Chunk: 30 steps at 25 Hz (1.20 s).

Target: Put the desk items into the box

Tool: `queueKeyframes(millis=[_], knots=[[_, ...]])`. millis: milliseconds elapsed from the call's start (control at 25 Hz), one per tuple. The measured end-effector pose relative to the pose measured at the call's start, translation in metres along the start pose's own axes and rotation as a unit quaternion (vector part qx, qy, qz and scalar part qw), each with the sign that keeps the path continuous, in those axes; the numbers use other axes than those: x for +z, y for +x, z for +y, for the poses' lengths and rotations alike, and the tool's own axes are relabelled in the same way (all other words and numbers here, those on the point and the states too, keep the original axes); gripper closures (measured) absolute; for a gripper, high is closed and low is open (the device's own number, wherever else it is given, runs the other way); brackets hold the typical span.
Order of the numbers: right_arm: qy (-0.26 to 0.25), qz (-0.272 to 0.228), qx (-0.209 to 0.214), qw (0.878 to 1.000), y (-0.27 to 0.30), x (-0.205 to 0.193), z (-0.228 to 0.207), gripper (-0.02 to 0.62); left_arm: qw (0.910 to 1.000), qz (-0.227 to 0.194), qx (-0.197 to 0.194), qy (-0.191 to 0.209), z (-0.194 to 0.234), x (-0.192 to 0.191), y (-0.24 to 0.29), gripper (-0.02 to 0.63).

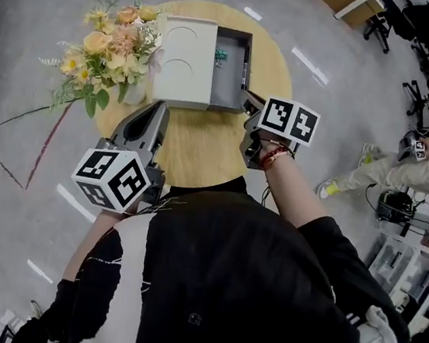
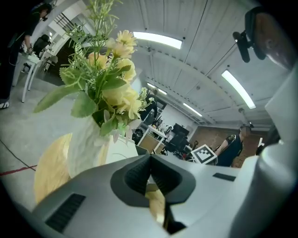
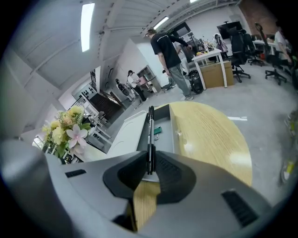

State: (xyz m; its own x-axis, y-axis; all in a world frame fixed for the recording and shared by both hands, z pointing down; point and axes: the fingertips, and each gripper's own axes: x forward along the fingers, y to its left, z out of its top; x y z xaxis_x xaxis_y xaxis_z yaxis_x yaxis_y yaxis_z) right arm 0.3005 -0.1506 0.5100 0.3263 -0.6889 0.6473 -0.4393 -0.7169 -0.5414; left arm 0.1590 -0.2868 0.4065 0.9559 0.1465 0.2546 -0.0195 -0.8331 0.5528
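An open grey box (image 1: 229,71) with its white lid (image 1: 183,61) laid back to the left stands at the far side of the round wooden table (image 1: 202,146). A green binder clip (image 1: 220,54) lies inside it. My right gripper (image 1: 249,102) is shut on a black pen (image 3: 150,135), which points forward over the box's right side (image 3: 160,135). The clip (image 3: 157,130) shows just right of the pen. My left gripper (image 1: 158,107) hovers over the table before the lid, shut with nothing between its jaws (image 2: 150,159).
A white vase (image 2: 88,144) of yellow and pink flowers (image 1: 110,43) stands at the table's left, close to the left gripper. A person (image 3: 170,51) stands beyond the table near desks and chairs. Another person (image 1: 403,164) sits on the floor at right.
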Motion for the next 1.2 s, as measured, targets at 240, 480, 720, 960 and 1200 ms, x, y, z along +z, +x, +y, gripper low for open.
queueKeyframes(millis=[240,480,720,960,1200], knots=[[-0.077,0.033,-0.053,0.995,0.005,-0.003,-0.004,0.534,0.9999,0.004,-0.005,-0.010,0.010,-0.006,-0.009,0.597],[-0.140,0.081,-0.093,0.982,0.010,-0.009,-0.008,0.532,0.9998,-0.001,-0.006,-0.019,0.023,-0.003,-0.014,0.597],[-0.157,0.117,-0.106,0.975,0.016,-0.023,-0.009,0.532,0.9996,-0.002,-0.012,-0.026,0.029,0.000,-0.017,0.597],[-0.181,0.139,-0.120,0.966,0.019,-0.026,-0.010,0.532,0.9996,-0.004,-0.014,-0.025,0.033,0.004,-0.018,0.597],[-0.180,0.154,-0.117,0.964,0.027,-0.028,-0.009,0.532,0.9995,0.000,-0.014,-0.027,0.041,0.004,-0.018,0.597]])
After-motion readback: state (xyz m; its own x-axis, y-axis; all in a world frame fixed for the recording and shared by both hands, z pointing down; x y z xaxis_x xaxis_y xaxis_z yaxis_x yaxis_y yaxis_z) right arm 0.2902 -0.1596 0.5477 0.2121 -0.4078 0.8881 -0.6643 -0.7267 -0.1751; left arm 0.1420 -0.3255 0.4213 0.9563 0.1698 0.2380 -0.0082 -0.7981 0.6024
